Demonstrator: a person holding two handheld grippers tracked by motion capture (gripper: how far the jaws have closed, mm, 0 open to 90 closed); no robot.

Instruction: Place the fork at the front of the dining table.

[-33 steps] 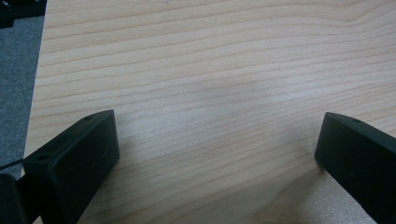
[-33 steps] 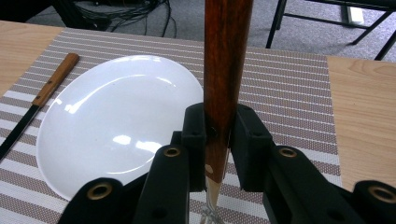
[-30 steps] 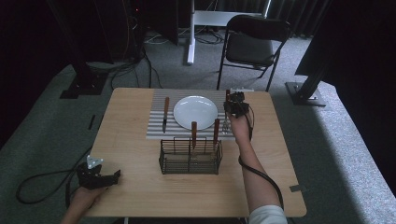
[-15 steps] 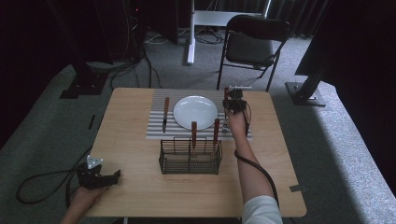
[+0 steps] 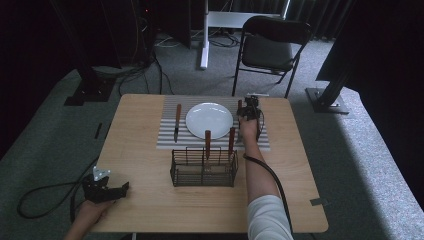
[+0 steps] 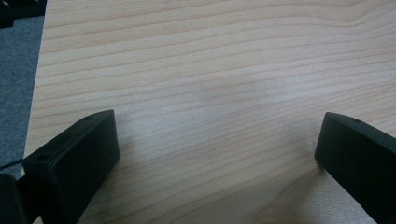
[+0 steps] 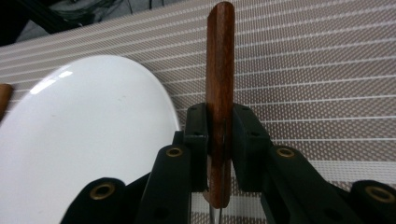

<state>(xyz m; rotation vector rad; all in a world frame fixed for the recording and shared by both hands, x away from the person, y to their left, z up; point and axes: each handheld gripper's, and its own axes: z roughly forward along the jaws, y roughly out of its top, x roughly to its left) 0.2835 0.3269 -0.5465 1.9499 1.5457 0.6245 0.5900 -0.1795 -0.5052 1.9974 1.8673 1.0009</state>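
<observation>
**Right hand-held gripper pinches a wooden handle beside the plate**

The right hand-held gripper [image 7: 219, 135] has its jaws clamped on a brown wooden handle [image 7: 220, 70], one pad on each side; the jaws have just been closing a little further on it. In the right gripper view the handle stands up between the pads and reaches past them over the striped mat [image 7: 317, 60], and a thin strip of metal shows below the grip (too little of it to tell which utensil this is). The white plate [image 7: 88, 140] lies just left of the jaws in that view.

From the high view, the right hand-held gripper [image 5: 248, 111] is over the mat [image 5: 167, 140] at the right edge of the plate [image 5: 209, 120], with the forearm stretched up the worktop [image 5: 145, 200] from the bottom edge. A knife [image 5: 177, 121] lies on the mat left of the plate. Nearer the person, a black wire rack [image 5: 203, 167] stands on the worktop, with two more wooden-handled utensils upright in it, one [image 5: 207, 140] near the middle and one [image 5: 231, 137] to the right.

The left hand-held gripper [image 5: 102, 187] rests at the near left corner of the worktop, well apart from the rest. Its own view shows the jaws spread wide over bare wood [image 6: 219, 93], with nothing between them.
</observation>
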